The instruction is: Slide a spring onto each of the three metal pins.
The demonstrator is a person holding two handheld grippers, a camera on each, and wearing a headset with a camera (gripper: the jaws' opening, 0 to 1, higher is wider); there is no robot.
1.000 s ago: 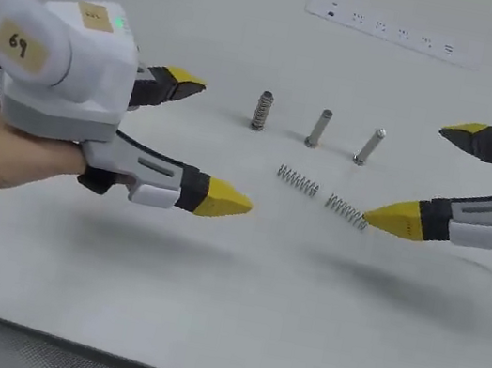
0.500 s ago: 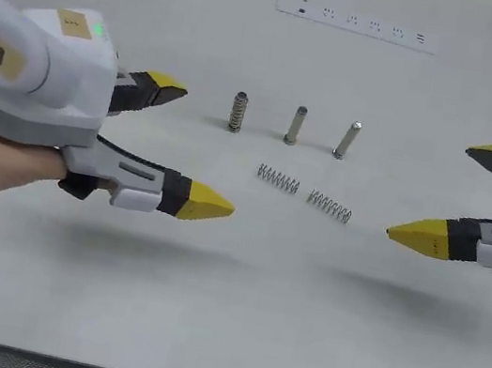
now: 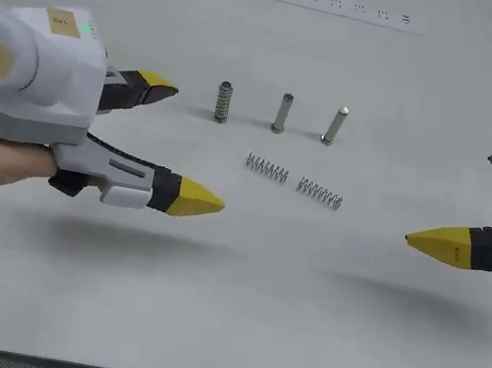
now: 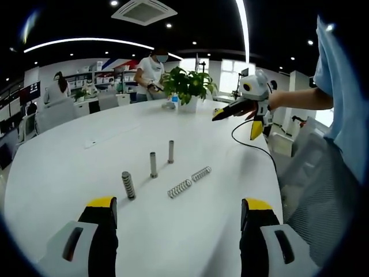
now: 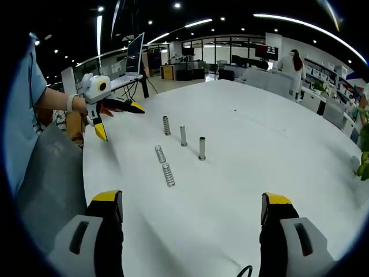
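Three metal pins stand in a row on the white table. The left pin carries a spring; the middle pin and the right pin are bare. Two loose springs lie in front of them, one nearer the middle and one further right. My left gripper hovers open to the left of the pins, holding nothing. My right gripper hovers open well right of the springs, also holding nothing. The left gripper view looks over the spring-bearing pin and both loose springs; the right gripper view shows the bare pins.
A white power strip lies at the table's far edge. A black cable trails across the table from the right gripper. A potted plant stands on the far end, with people beyond it.
My right gripper has drawn back to the right, away from the right-hand loose spring that its lower tip was touching. The left gripper has hardly moved relative to the pins. The head camera has shifted.
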